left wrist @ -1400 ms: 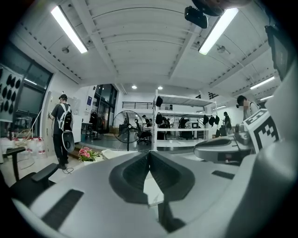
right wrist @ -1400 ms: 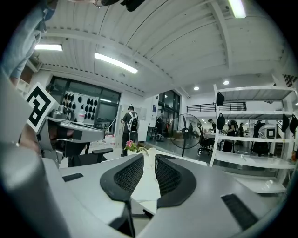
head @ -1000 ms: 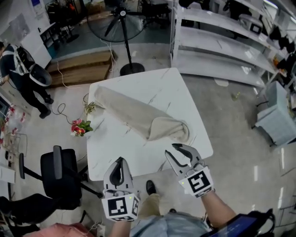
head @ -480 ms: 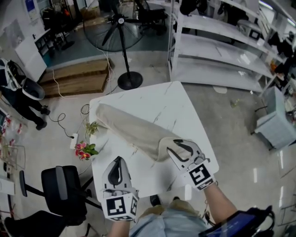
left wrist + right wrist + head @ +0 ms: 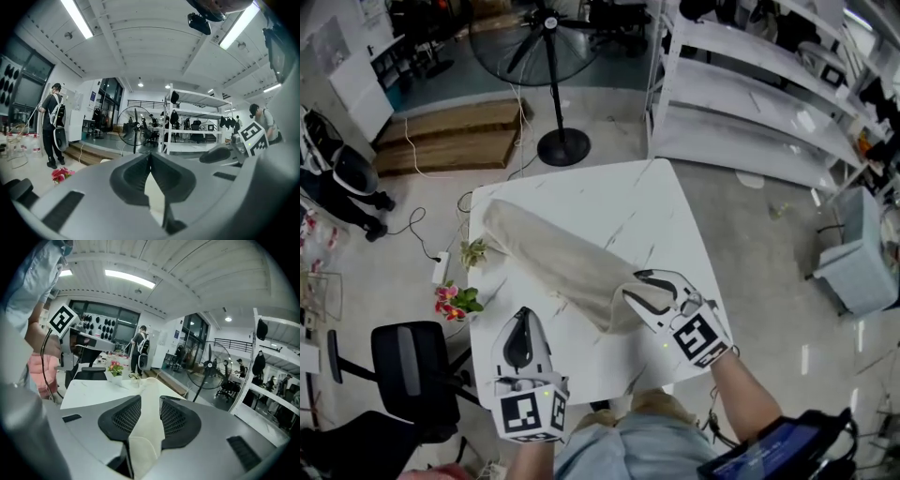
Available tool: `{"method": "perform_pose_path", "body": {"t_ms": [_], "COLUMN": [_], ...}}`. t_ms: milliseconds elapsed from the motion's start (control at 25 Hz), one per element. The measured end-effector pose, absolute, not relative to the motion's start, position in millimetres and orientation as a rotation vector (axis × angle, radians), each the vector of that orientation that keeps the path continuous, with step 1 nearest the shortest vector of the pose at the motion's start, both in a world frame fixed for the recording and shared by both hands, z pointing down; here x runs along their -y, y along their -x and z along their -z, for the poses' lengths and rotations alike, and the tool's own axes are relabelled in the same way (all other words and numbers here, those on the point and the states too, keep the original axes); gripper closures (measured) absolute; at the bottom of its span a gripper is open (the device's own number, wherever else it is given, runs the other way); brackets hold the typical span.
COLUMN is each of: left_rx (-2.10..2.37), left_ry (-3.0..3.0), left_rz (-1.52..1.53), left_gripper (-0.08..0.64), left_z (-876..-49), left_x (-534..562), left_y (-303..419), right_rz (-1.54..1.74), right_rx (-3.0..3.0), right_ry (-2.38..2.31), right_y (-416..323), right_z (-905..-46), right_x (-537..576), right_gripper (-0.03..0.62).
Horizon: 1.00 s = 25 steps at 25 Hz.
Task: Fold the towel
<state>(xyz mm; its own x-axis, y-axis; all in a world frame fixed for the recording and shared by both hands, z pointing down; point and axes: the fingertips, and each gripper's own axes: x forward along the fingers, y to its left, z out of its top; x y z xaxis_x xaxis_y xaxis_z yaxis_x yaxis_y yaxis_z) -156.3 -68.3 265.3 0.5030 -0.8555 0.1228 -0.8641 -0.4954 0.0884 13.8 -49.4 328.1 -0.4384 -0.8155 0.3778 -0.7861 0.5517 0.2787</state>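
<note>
The right hand-held gripper [image 5: 633, 286] rests at the near end of the towel [image 5: 553, 258]. Its jaws are parted and have just been opening. The right gripper view shows the cloth's bunched end lying loose between them, not pinched.

The left hand-held gripper [image 5: 523, 314] is clenched shut on nothing. It sits at about 8 o'clock from the right one, over the near left part of the surface [image 5: 619, 202] and apart from the towel.

The towel is beige and gathered into a long, loose roll. It lies on the white, marble-patterned surface and runs diagonally from the far left corner at 10 o'clock to the near right edge at 4 o'clock.

Around the surface:
- **12 o'clock:** a black standing fan [image 5: 549, 56] on the floor.
- **1 to 2 o'clock:** white shelving [image 5: 750, 94].
- **9 o'clock:** pink flowers [image 5: 450, 298] just off the surface's left edge.
- **8 o'clock:** a black office chair [image 5: 403, 361].
- **10 o'clock:** a person in dark clothes [image 5: 337, 173], far off near the left edge of the head view.
</note>
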Motion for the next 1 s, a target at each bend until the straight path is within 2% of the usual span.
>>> {"method": "perform_pose_path", "body": {"t_ms": [760,920,1000], "left_rx": [1.662,1.695,1.713], "left_ry": [-2.277,-2.236,-2.219], "left_rz": [-0.365,-0.374,-0.376], "left_gripper": [0.552,0.552,0.552], "left_z": [-355.9,-364.0,-364.1], "left_x": [65.7,65.8,65.8], "left_y": [121.4,127.5,130.1], "right_rz": [-0.196,-0.217,-0.202], "right_rx": [2.275,2.267,2.276], "right_ry": [-0.646,-0.570,-0.542], "right_y": [-51.1,-45.2,-42.4], "right_z": [-491.1,-505.7,-506.2], "right_x": [70.3,68.6,67.7], "right_gripper": [0.439,0.459,0.491]}}
